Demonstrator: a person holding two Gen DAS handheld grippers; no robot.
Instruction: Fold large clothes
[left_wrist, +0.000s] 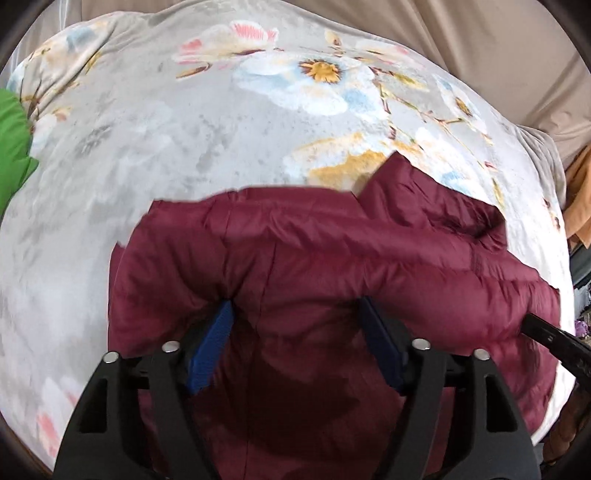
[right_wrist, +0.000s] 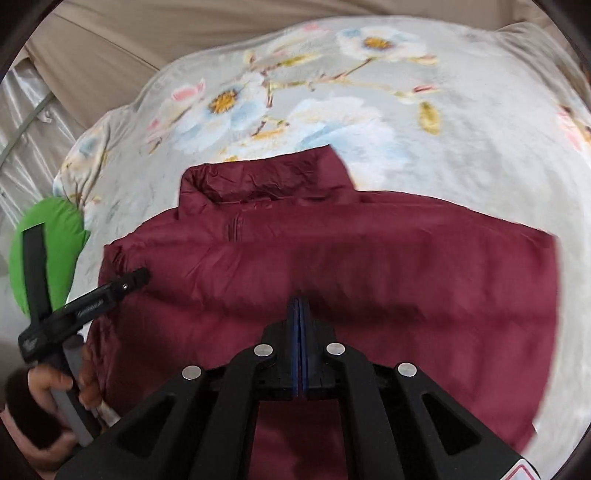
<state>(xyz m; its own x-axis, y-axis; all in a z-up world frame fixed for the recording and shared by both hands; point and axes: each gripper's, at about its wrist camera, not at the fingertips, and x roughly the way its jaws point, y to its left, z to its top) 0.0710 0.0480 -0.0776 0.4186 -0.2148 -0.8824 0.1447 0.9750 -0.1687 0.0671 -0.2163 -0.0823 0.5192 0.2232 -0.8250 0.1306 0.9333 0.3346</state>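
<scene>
A maroon puffer jacket (left_wrist: 314, 258) lies on a floral bed cover (left_wrist: 147, 147), collar away from me. It also shows in the right wrist view (right_wrist: 369, 266). My left gripper (left_wrist: 297, 310) is open, its blue pads (left_wrist: 210, 347) pressed against a raised fold of the jacket. My right gripper (right_wrist: 299, 310) is shut, its blue pads together at a fold of the jacket; whether fabric is pinched between them is hidden. The left gripper (right_wrist: 142, 275) shows at the jacket's left edge in the right wrist view.
A green garment (right_wrist: 48, 251) lies at the left edge of the bed, also visible in the left wrist view (left_wrist: 13, 147). Beige curtains (left_wrist: 480, 44) hang behind the bed. An orange cloth (left_wrist: 580, 199) sits at the right edge.
</scene>
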